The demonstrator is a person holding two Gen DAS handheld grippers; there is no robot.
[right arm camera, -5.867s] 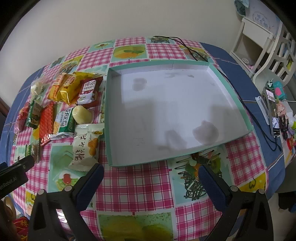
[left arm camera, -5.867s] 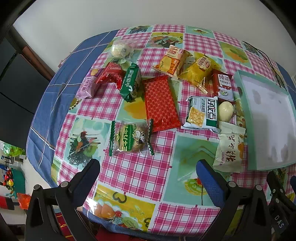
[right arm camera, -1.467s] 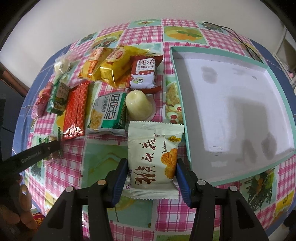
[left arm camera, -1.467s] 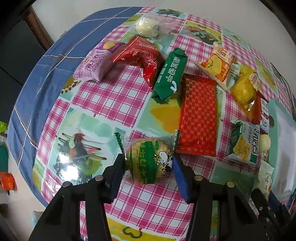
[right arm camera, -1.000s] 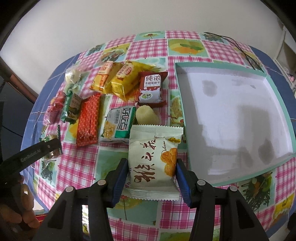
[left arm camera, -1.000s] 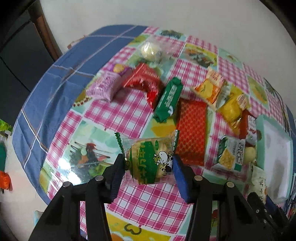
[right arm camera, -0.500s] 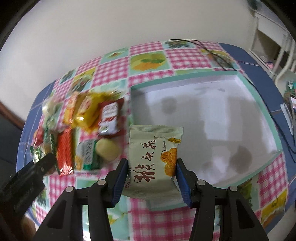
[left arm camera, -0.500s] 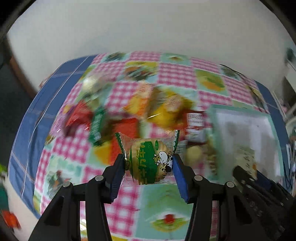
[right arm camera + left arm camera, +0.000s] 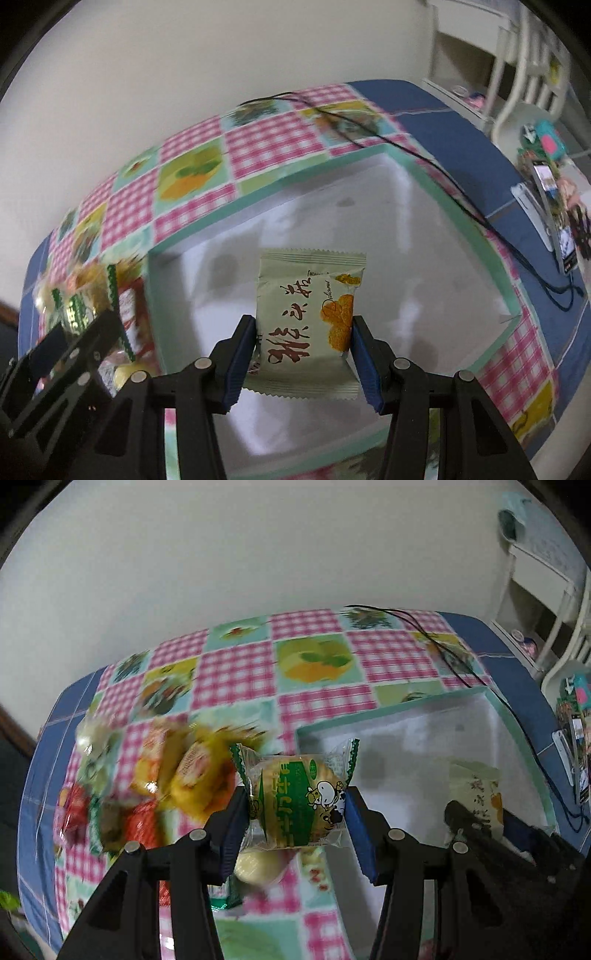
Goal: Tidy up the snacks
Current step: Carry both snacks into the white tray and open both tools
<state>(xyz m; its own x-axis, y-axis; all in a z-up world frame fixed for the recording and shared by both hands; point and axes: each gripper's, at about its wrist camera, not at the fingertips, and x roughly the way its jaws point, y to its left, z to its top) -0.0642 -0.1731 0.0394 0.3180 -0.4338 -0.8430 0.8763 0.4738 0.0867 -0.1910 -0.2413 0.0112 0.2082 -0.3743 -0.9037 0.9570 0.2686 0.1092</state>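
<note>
Snacks: the right hand-held gripper [image 9: 303, 341], clamping the pale packet [image 9: 308, 325], should lower into the tray [image 9: 458, 221] before the left hand-held gripper [image 9: 295, 821], gripping the green packet [image 9: 295, 801].

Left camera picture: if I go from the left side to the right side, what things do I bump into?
Blurry pile of snacks → green cow snack pinched in the left gripper → white tray → pale snack packet held by the right gripper → white shelf.

Both my wrist views look forward-down, near the tray [image 9: 517, 716] [image 9: 458, 206]; left one from its left.
</note>
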